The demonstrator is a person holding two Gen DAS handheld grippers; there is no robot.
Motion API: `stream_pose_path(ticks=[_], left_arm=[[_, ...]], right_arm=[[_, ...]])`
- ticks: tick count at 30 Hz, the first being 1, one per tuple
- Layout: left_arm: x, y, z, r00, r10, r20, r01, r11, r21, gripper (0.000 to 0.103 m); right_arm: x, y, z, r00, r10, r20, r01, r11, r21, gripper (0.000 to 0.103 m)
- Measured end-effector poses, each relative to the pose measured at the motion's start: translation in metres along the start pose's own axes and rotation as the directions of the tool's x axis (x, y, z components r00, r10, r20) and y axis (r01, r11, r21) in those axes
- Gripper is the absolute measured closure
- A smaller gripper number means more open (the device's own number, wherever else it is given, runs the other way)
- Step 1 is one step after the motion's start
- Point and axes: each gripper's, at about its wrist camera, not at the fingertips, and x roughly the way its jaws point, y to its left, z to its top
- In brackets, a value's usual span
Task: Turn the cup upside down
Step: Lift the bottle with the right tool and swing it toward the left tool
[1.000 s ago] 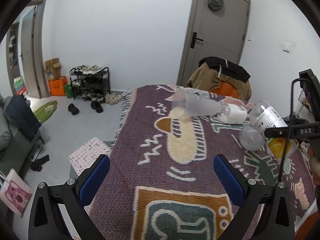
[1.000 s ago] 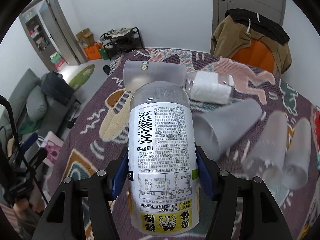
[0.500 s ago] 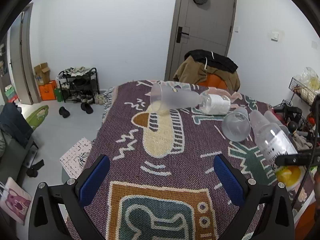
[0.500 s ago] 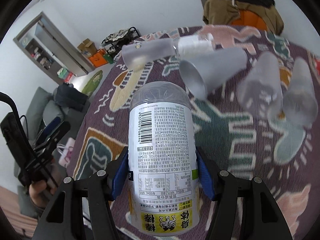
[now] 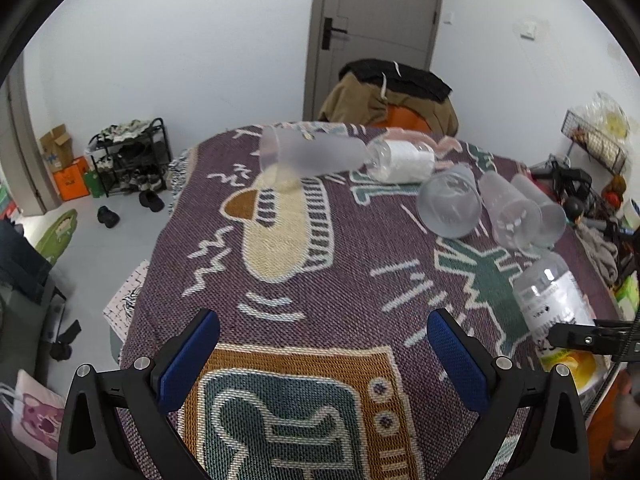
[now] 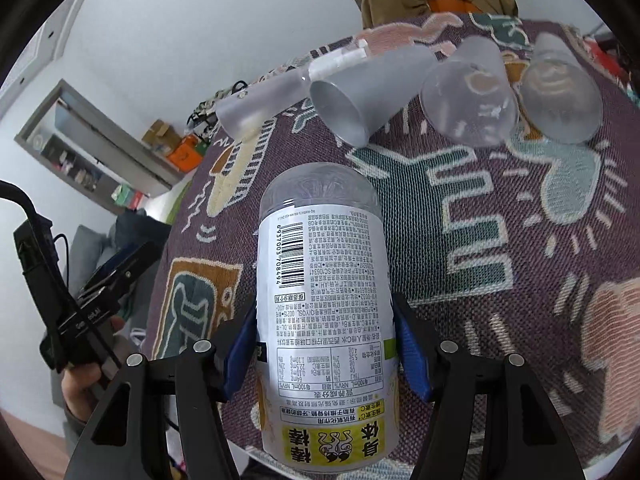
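Note:
My right gripper [image 6: 324,340] is shut on a clear plastic bottle [image 6: 324,312] with a white label and a yellow band, held above the patterned blanket; the bottle also shows in the left wrist view [image 5: 554,300]. Several frosted cups lie on their sides on the blanket: one long cup [image 5: 308,152] at the far end, one [image 5: 450,204] in the middle, two [image 5: 520,216] to its right. In the right wrist view they lie beyond the bottle [image 6: 360,92], [image 6: 468,100], [image 6: 560,92]. My left gripper [image 5: 324,352] is open and empty over the blanket's near part.
A second bottle with a white label [image 5: 404,160] lies by the long cup. The blanket [image 5: 280,280] covers the table; its left edge drops to the floor. A chair with coats [image 5: 388,96] stands behind. Clutter [image 5: 592,208] sits at the right.
The right gripper with the bottle has pulled back toward the near right side of the table. The left gripper has risen and tilted down, so more of the blanket shows.

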Motion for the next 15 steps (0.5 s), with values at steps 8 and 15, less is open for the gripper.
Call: stream_pose_path(ticks=[8, 15], left_arm=[[0.006, -0.017, 0.010, 0.992, -0.098, -0.075, 0.098, 0.995, 0.004, 0.000], [0.001, -0.048, 0.027, 0.983, -0.145, -0.116, 0.150, 0.988, 0.032, 0.000]], right_arm=[[-0.001, -0.015, -0.004, 0.998, 0.019, 0.055, -0.020, 0.999, 0.026, 0.037], [-0.039, -0.032, -0.003, 0.989, 0.026, 0.147, -0.030, 0.999, 0.026, 0.019]])
